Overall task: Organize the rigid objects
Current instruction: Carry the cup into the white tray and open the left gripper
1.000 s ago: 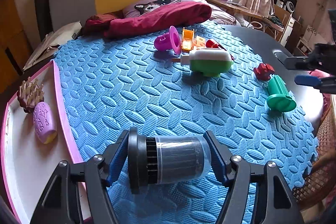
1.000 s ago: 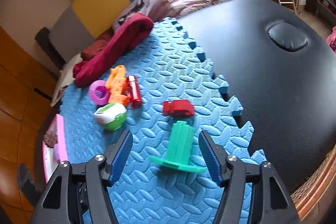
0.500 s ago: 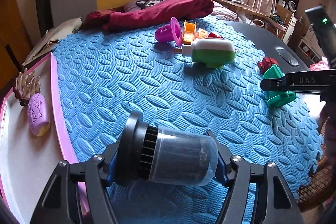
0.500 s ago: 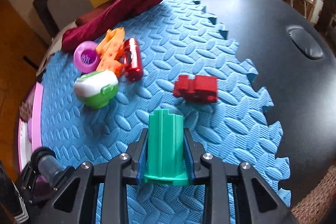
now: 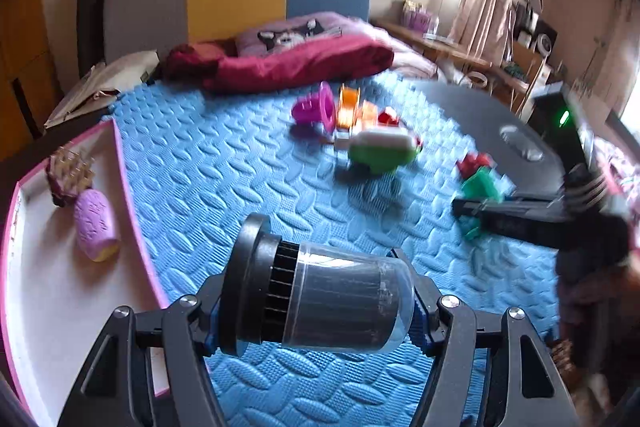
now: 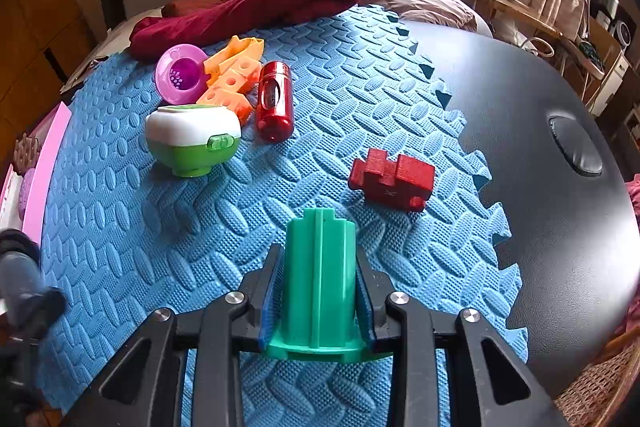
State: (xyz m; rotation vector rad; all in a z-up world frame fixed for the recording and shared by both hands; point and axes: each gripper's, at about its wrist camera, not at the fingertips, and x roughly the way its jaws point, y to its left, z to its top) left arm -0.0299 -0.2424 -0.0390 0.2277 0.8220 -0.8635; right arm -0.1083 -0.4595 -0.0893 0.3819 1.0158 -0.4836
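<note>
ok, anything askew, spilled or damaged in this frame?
Nothing spilled or broken. The dark canister sits tilted across the left gripper, black cap end raised, not square between the pads. The right gripper holds the green flanged piece straight. The loose toys on the blue mat lie scattered on their sides.

Foam mat (image 6: 360,99) on table (image 6: 540,147). Tray (image 5: 60,287) off mat's left edge. Lidded container (image 6: 192,139) left of bottle (image 6: 274,101); block (image 6: 394,179) to the right.

Left hand-held gripper (image 5: 316,311) and right hand-held gripper (image 6: 318,303) both clamp something, angled downward.
</note>
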